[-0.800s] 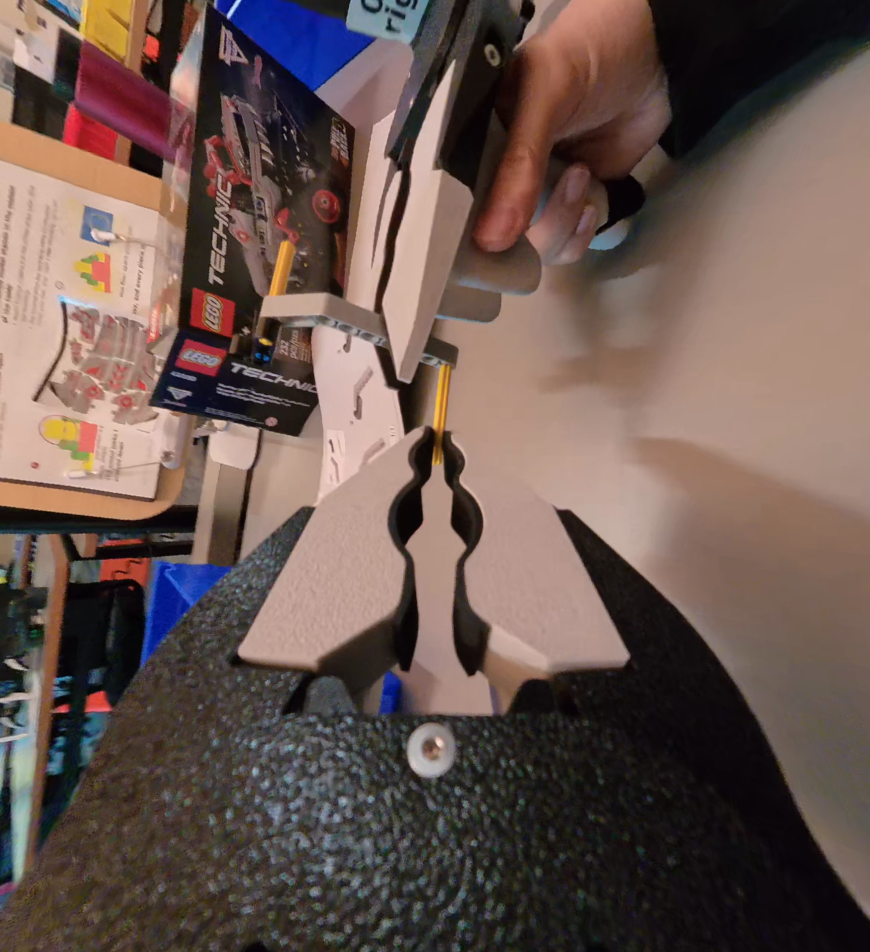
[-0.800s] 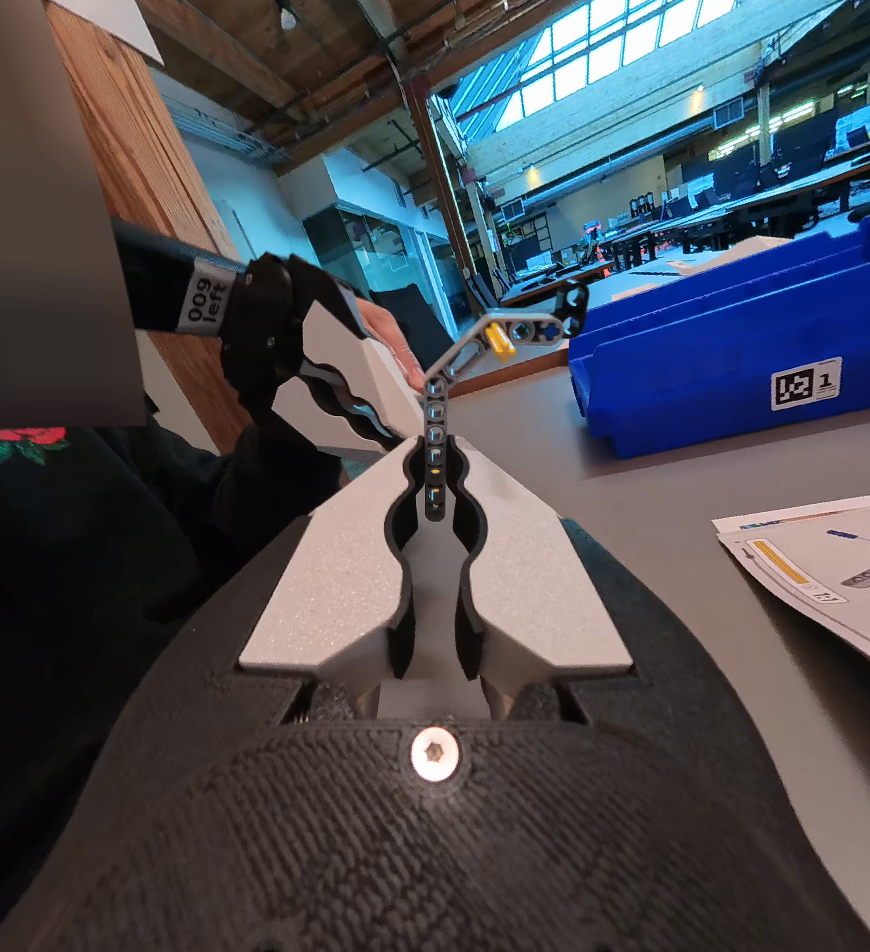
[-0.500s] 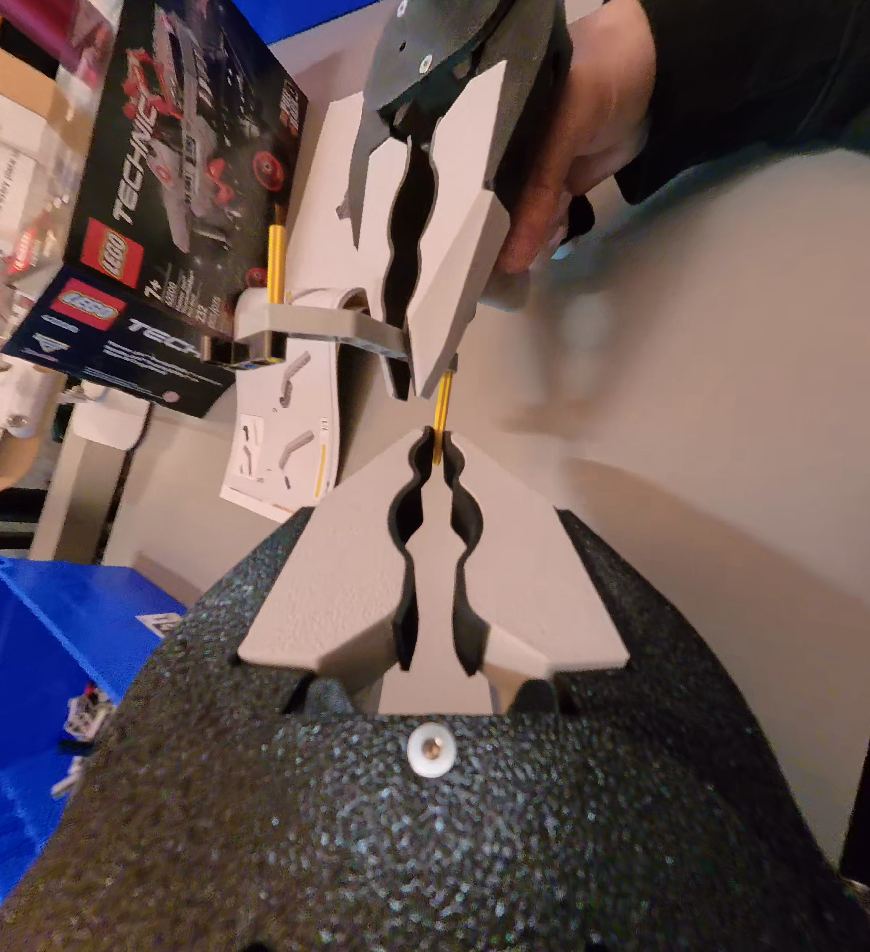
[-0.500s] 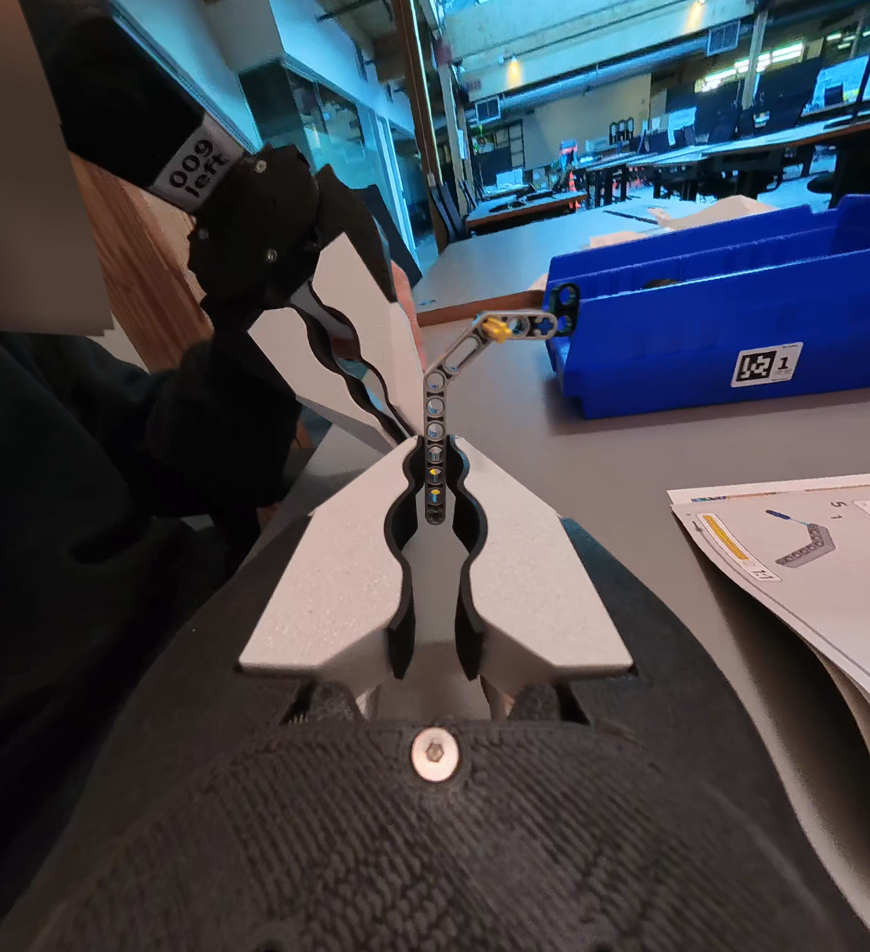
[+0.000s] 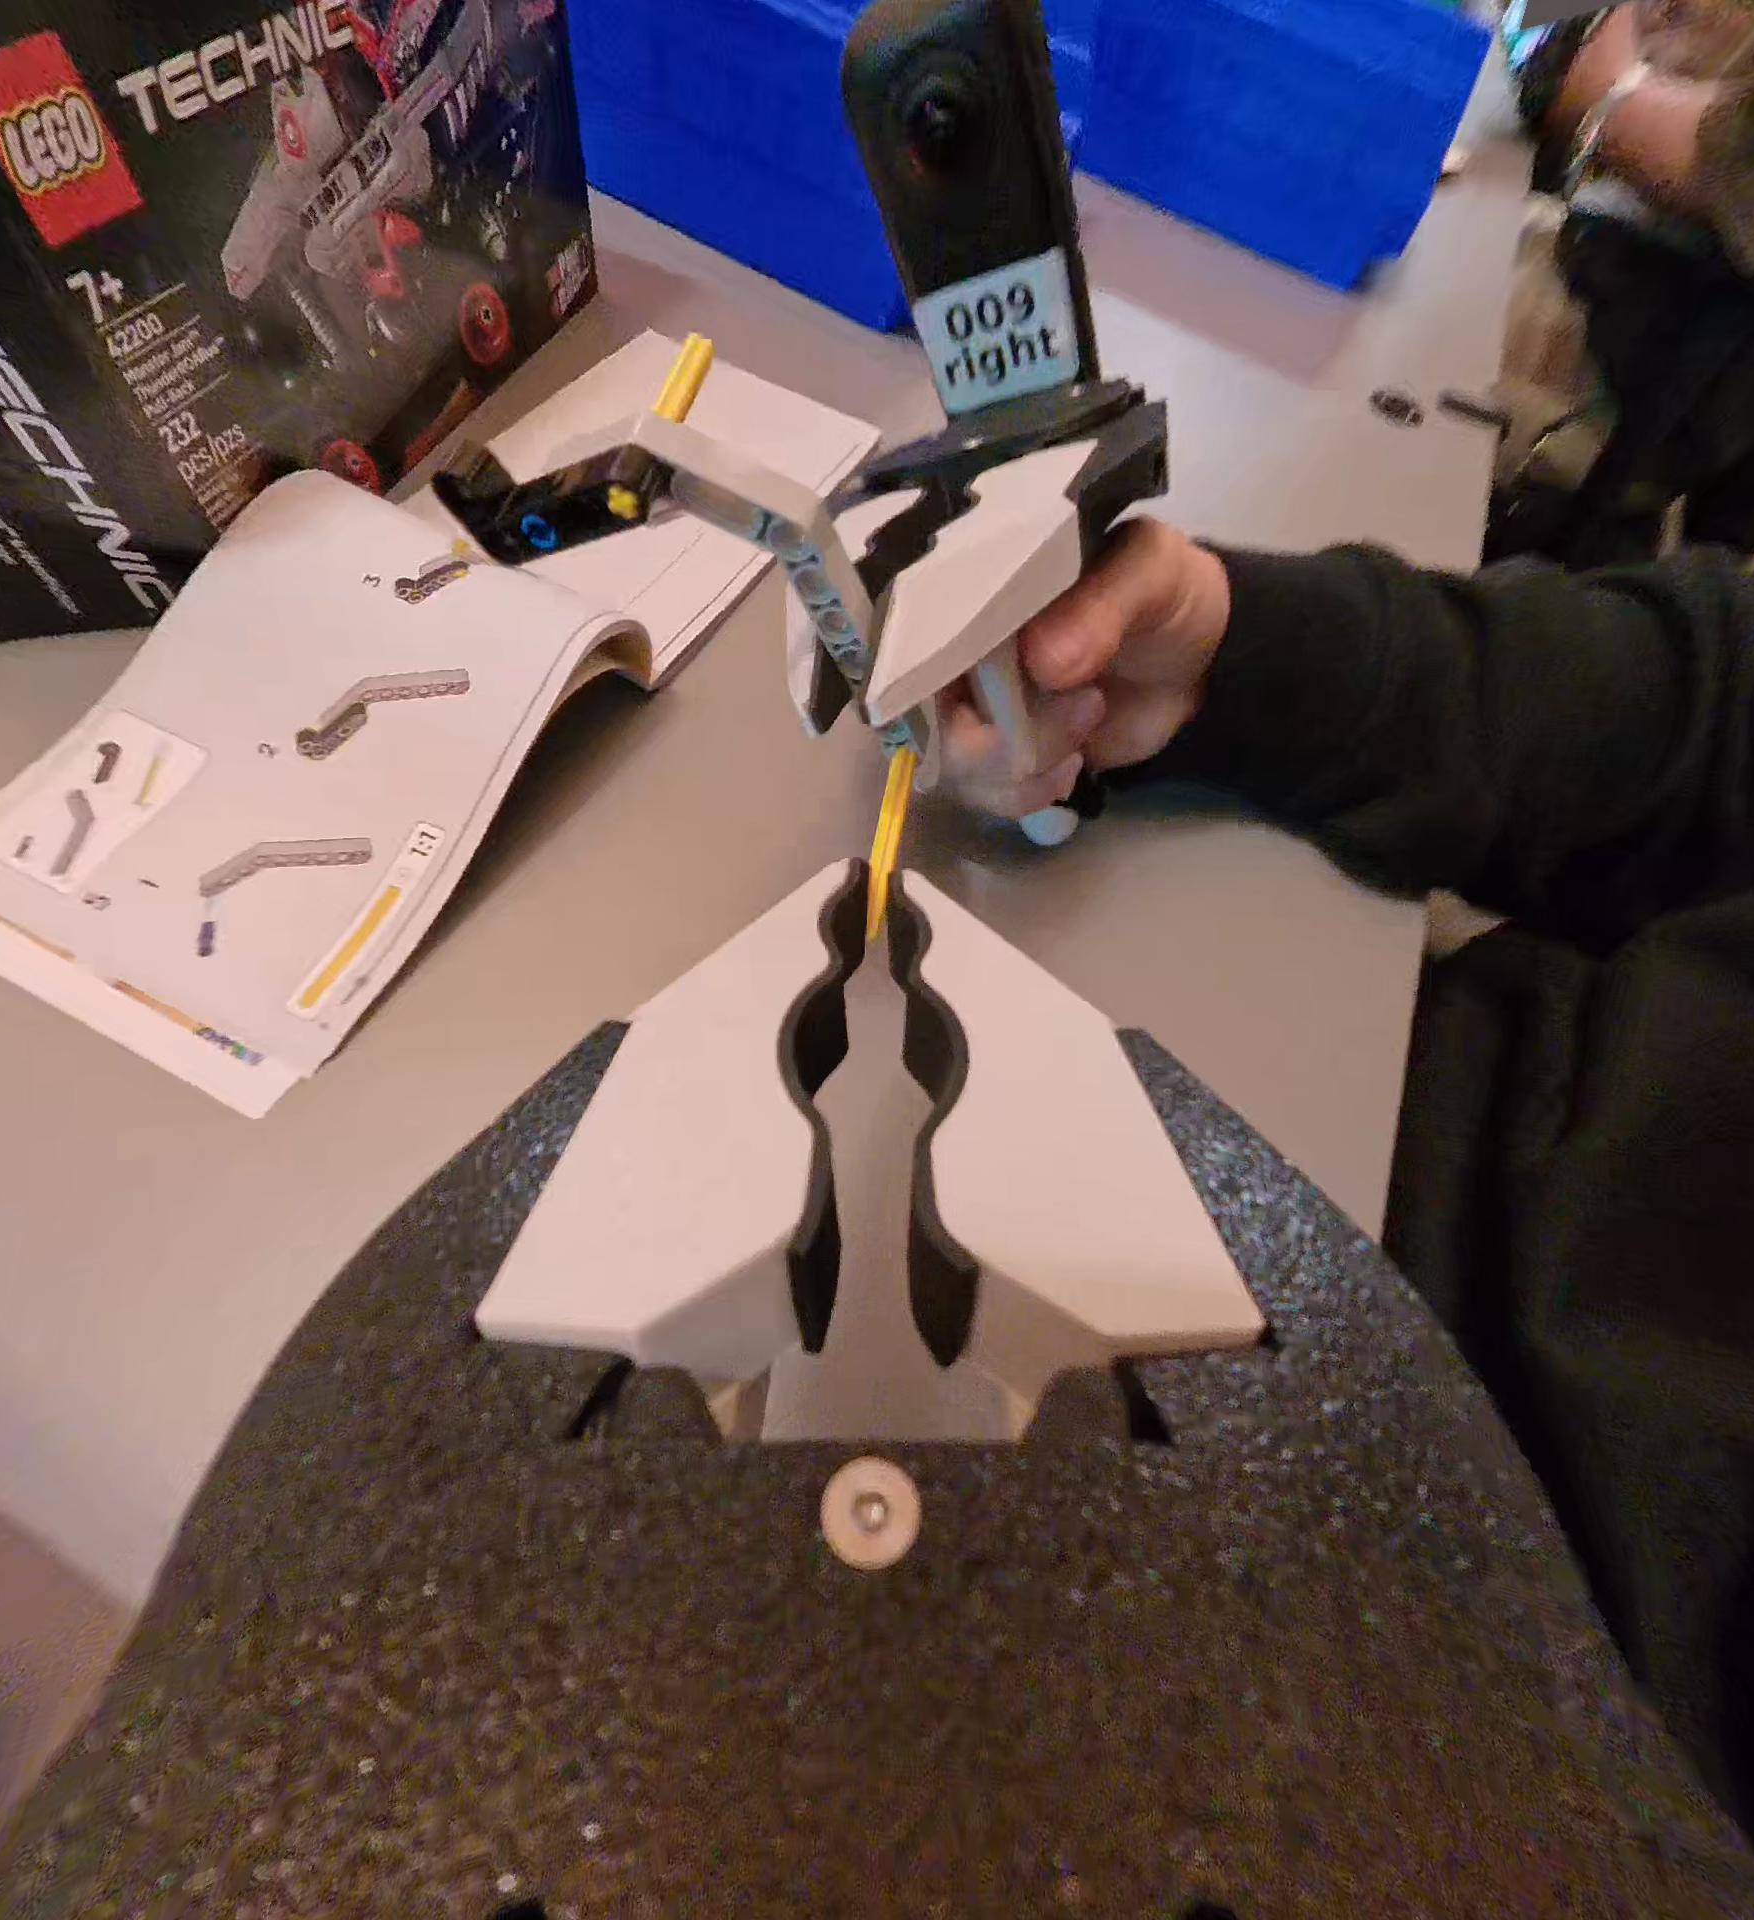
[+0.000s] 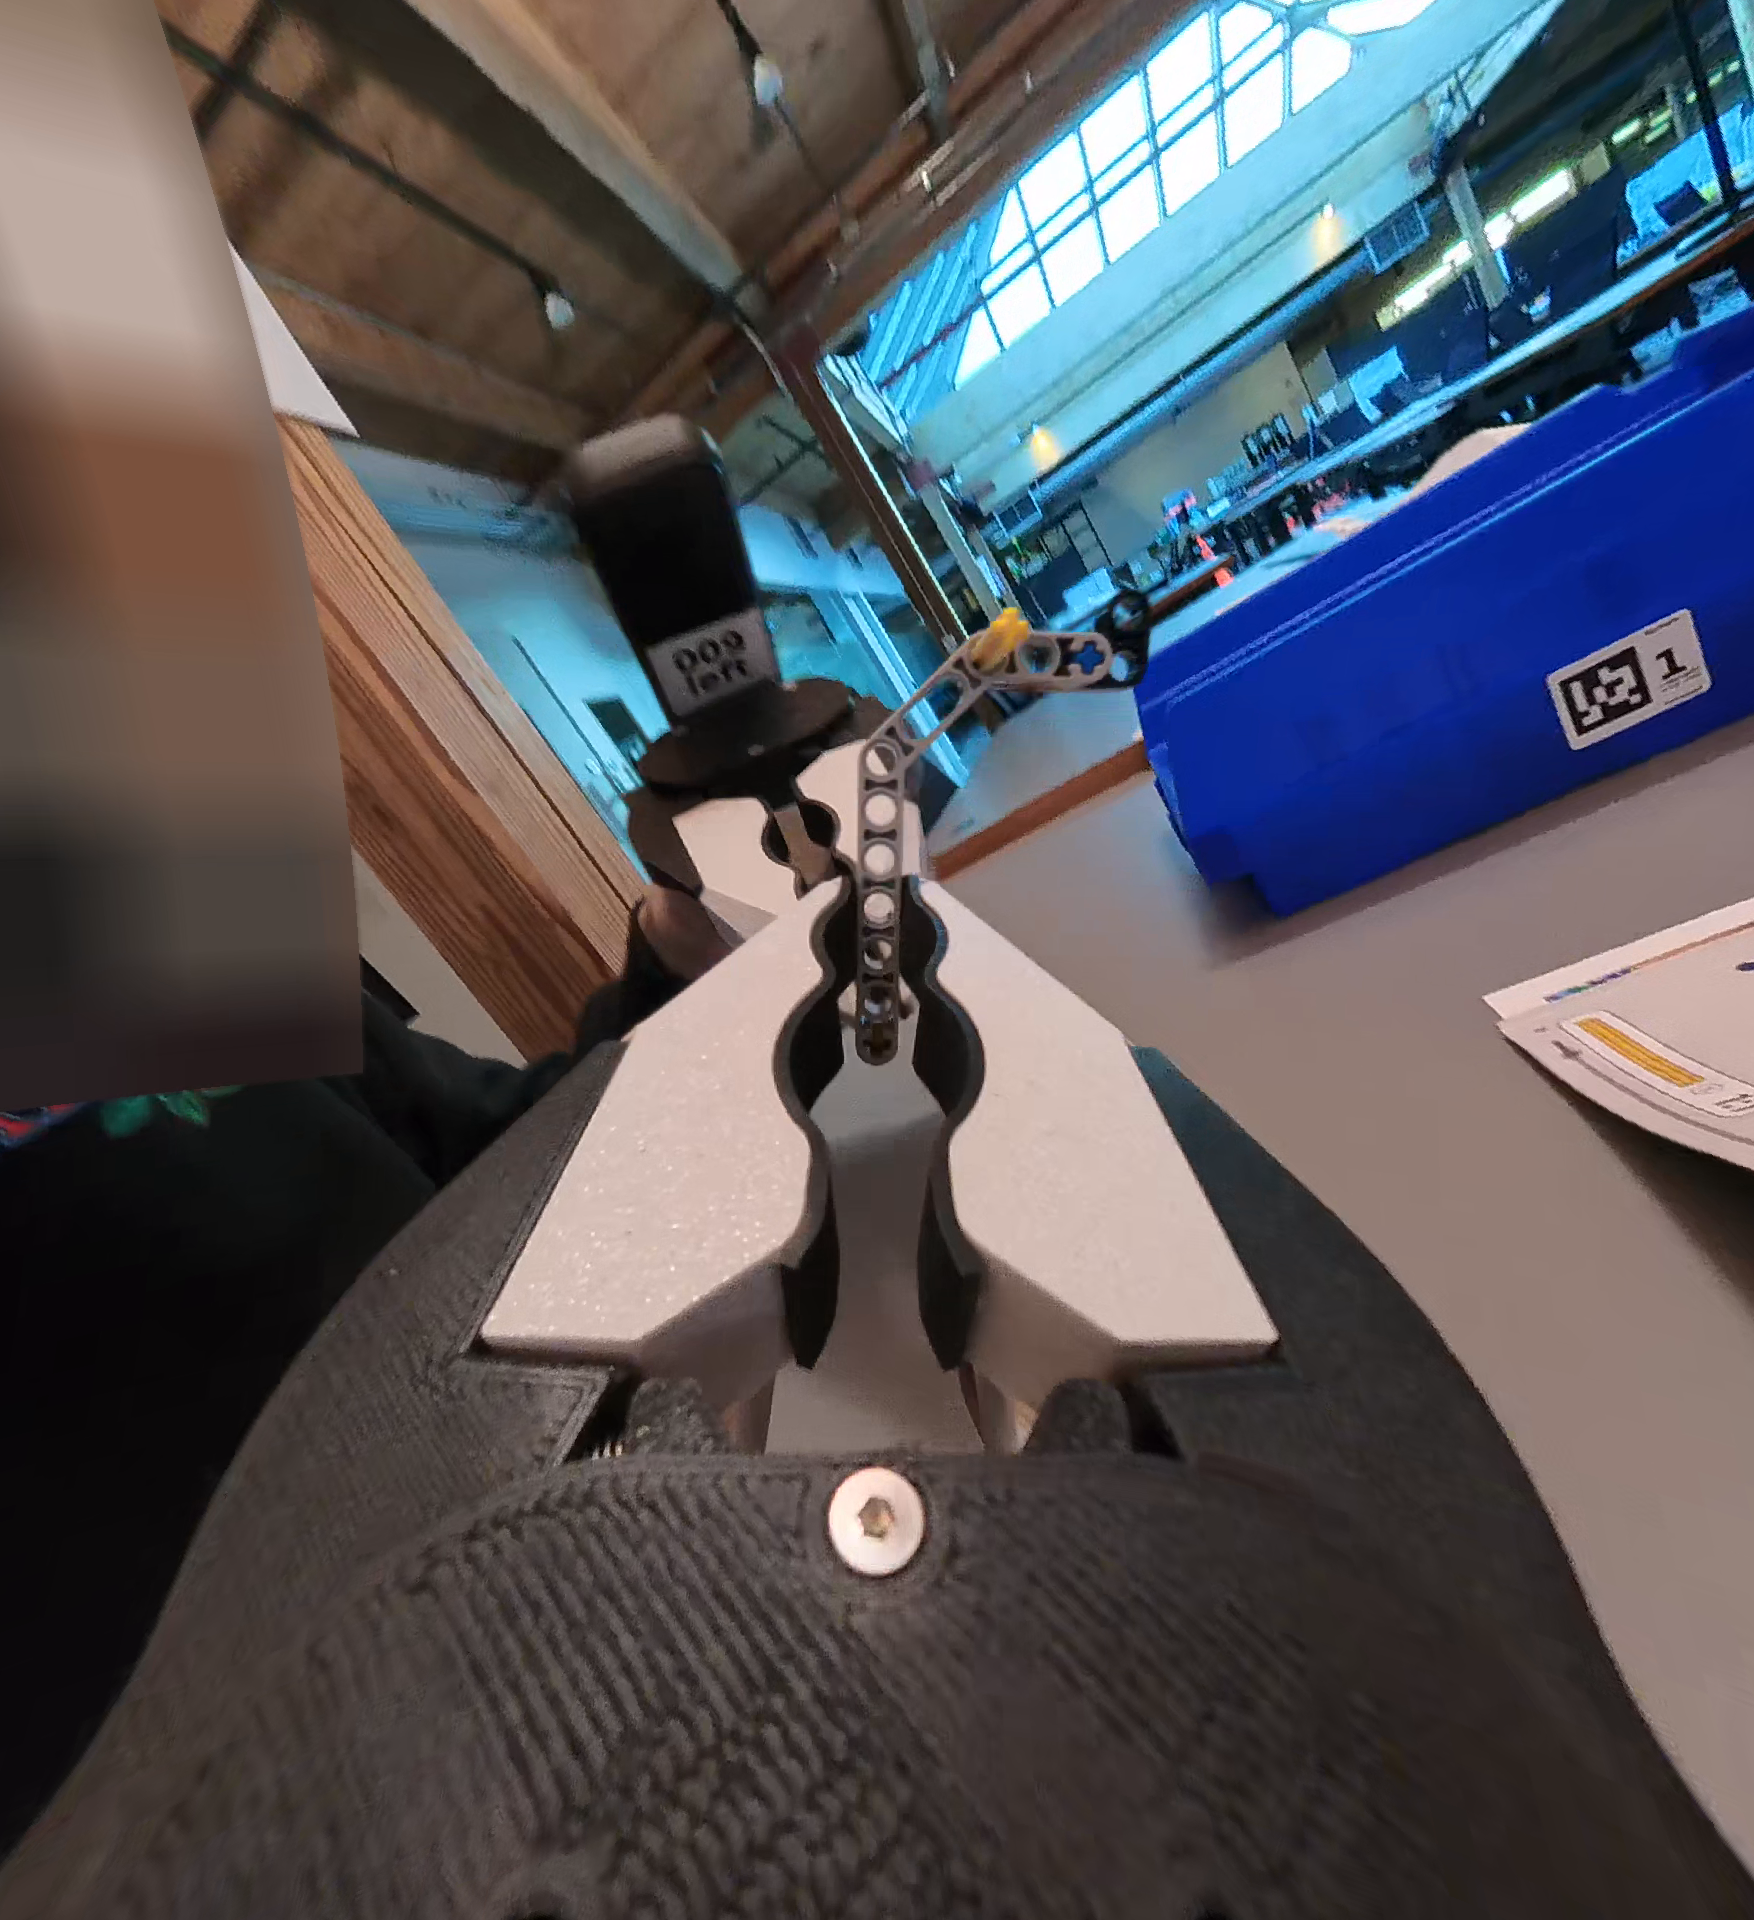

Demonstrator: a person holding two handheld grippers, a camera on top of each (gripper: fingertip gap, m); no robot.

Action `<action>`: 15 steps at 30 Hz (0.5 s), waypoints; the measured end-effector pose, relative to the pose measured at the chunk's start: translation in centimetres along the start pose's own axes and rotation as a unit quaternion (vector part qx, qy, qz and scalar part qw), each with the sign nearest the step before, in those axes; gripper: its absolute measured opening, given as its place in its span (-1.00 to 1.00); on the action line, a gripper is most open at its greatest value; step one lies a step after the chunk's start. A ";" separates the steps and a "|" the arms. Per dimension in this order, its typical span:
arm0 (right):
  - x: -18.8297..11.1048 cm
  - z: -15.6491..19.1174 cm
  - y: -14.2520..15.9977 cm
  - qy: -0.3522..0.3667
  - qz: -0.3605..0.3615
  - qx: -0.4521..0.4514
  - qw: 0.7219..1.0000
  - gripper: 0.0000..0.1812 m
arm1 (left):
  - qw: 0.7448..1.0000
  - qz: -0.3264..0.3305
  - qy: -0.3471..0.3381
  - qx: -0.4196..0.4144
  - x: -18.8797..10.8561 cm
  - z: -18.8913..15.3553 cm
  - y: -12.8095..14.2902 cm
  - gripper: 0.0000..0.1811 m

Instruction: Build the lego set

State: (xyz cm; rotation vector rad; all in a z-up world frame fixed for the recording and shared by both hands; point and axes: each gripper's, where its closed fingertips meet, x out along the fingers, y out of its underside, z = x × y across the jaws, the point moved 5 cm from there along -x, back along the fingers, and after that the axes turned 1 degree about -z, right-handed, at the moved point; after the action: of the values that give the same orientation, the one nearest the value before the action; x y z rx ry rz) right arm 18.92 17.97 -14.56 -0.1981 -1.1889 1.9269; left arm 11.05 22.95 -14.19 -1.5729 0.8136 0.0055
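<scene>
Bent grey holed liftarm (image 6: 878, 831) pinched by right gripper (image 6: 878, 935); left gripper (image 5: 878, 904) pinches thin yellow axle (image 5: 892, 831) under it.

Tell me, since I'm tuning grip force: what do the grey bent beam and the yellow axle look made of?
Grey bent beam: apparently hard moulded plastic, smooth with a slight sheen, crisp round holes. Yellow axle: likely the same rigid plastic, glossy, thin and straight. Right gripper clamps the beam; left gripper pinches the axle.

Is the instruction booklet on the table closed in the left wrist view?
No, the instruction booklet lies open on the table, its pages curved upward and showing building steps.
</scene>
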 end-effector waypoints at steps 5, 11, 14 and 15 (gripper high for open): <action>0.0 -0.1 -0.1 -0.006 -0.013 0.016 1.000 -0.94 | 0.999 -0.029 -0.007 0.039 -0.3 0.3 -0.5 -0.99; -0.1 -0.4 -0.2 0.005 -0.030 0.011 0.999 -0.94 | 0.996 -0.021 -0.062 0.063 -0.4 -0.6 -1.5 -1.00; -0.1 -0.4 -0.3 0.005 -0.054 0.012 0.998 -0.94 | 0.998 -0.050 -0.023 -0.021 -0.5 0.0 -1.3 -1.00; -0.1 -0.3 -0.5 0.000 -0.069 0.018 0.997 -0.94 | 0.997 -0.064 -0.006 -0.045 -0.4 0.2 -1.3 -1.00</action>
State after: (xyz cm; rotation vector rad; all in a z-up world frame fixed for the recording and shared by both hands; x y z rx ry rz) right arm 19.45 18.20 -14.35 -0.0953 -1.1374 1.8264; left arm 11.43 23.26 -12.92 -1.7067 0.7093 -0.0422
